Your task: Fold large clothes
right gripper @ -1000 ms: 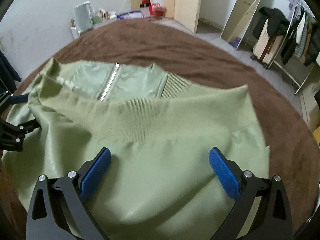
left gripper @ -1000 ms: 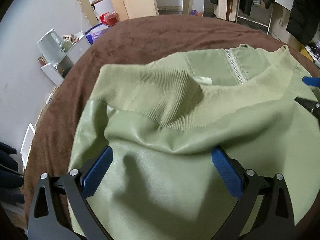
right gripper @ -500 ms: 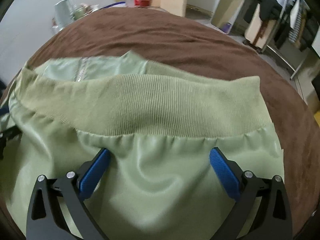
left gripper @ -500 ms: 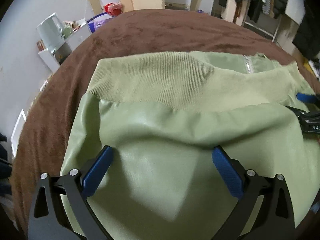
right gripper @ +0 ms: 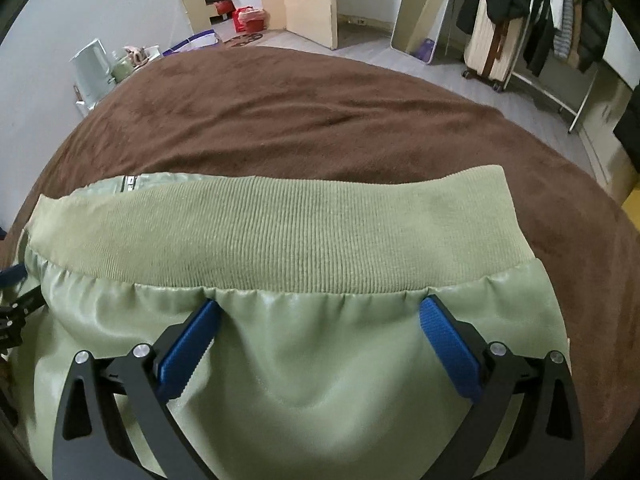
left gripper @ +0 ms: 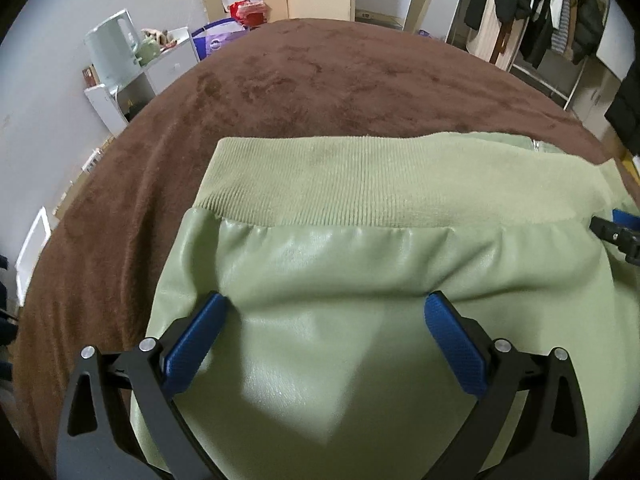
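A pale green leather-look jacket [left gripper: 360, 264] lies folded on the brown bed cover [left gripper: 320, 80]. Its ribbed knit hem [left gripper: 380, 184] lies flat across the top, and a bit of zipper [right gripper: 130, 182] shows past the hem's left end. My left gripper [left gripper: 326, 300] is open, its blue pads [left gripper: 192, 344] spread wide over the smooth panel. My right gripper [right gripper: 319, 304] is open too, just behind the ribbed hem [right gripper: 280, 236] on the jacket [right gripper: 320, 360]. Each gripper shows at the edge of the other's view: the right gripper [left gripper: 618, 232] and the left gripper [right gripper: 16, 304].
The brown bed cover [right gripper: 320, 120] stretches far beyond the jacket. A kettle [left gripper: 114, 52] stands on a white shelf at the left wall. A suitcase [right gripper: 492, 52], a leaning mirror [right gripper: 424, 8] and a clothes rack [left gripper: 560, 20] stand at the back right.
The ribbed hem has travelled forward over the zipper and inner lining, which are now almost covered. Both grippers moved forward with it and the fabric now lies flatter.
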